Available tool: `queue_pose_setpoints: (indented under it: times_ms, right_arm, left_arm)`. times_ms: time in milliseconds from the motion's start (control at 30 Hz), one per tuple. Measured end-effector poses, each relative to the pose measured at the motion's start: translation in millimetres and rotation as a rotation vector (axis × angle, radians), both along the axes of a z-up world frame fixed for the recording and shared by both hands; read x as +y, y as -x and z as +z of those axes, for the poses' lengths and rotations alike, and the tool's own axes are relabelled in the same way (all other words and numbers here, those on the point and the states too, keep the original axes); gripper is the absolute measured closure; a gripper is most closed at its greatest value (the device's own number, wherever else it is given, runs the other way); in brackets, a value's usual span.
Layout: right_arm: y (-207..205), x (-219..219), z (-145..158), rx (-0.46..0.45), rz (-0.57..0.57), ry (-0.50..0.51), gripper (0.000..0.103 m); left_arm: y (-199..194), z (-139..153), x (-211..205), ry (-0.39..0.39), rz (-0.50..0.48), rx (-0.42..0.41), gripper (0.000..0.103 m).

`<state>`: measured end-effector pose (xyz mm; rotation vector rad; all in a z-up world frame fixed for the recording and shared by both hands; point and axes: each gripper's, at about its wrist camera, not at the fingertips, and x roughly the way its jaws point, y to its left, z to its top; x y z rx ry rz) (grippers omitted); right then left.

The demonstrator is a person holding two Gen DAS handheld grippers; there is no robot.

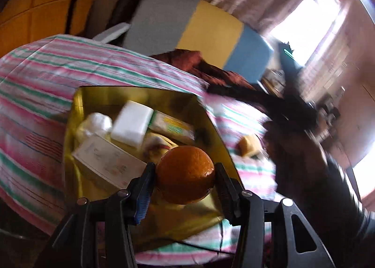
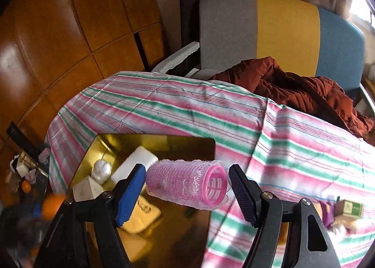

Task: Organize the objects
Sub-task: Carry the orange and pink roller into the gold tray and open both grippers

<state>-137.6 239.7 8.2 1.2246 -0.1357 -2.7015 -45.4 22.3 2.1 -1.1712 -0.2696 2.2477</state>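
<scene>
1. Now the left gripper [image 1: 185, 174] clamps an orange [image 1: 185, 175] between its two fingers, holding it above the near corner of a gold box [image 1: 206, 115].
2. Inside the gold box lie a white block [image 1: 132, 122], a crumpled white wad [image 1: 97, 124], a pale carton [image 1: 109, 162] and a flat packet with yellow and green print [image 1: 173, 126]; the left wrist view is blurred, so finer detail is unclear.
3. Meanwhile the right gripper [image 2: 186, 184] has a pink hair roller [image 2: 185, 184] lying crosswise between its fingers, over the right part of the gold box; the blue-padded finger [image 2: 130, 194] touches one end, while a narrow gap shows between the roller's open end and the black ridged finger [image 2: 243, 196], so I cannot tell whether the grip is firm or loosened.
4. Below, the box sits on a pink, green and white striped cloth [image 2: 293, 150].
5. Farther right on the cloth, near the right gripper's body, rests a small green and tan box [image 2: 350, 208].
6. Behind the cloth stands a grey, yellow and blue chair [image 2: 281, 31] with a rust-red garment [image 2: 293, 85] heaped on its seat.
</scene>
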Motion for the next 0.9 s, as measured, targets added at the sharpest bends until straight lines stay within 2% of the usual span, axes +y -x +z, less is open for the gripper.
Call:
queue_pose_setpoints:
  times_ms: [100,167,200,367,667,900]
  right_arm:
    - [20,-7,-3,-0.016,-0.007,0.008,0.027]
    - [28,-7,-5,-0.021,-0.034,0.01,0.011]
    - [30,-7,-5,-0.018,-0.044,0.012,0.009]
    - [21,1,-5,-0.02,-0.057,0.006,0.007]
    - [-34,24,-9,-0.015,-0.087,0.045,0.001]
    - [-61,30,-13,-0.015,-0.1,0.061,0.0]
  left_arm:
    - [-10,-6,15,-0.003,-0.066,-0.005,0.053]
    - [-14,-11,27,-0.001,-0.102,-0.005,0.053]
    - [-16,-14,32,0.005,-0.112,-0.006,0.053]
    - [-17,-34,52,0.037,-0.145,-0.036,0.053]
    - [-18,-57,69,0.078,-0.156,-0.083,0.053]
    - [-21,-50,68,0.075,-0.119,-0.072,0.047]
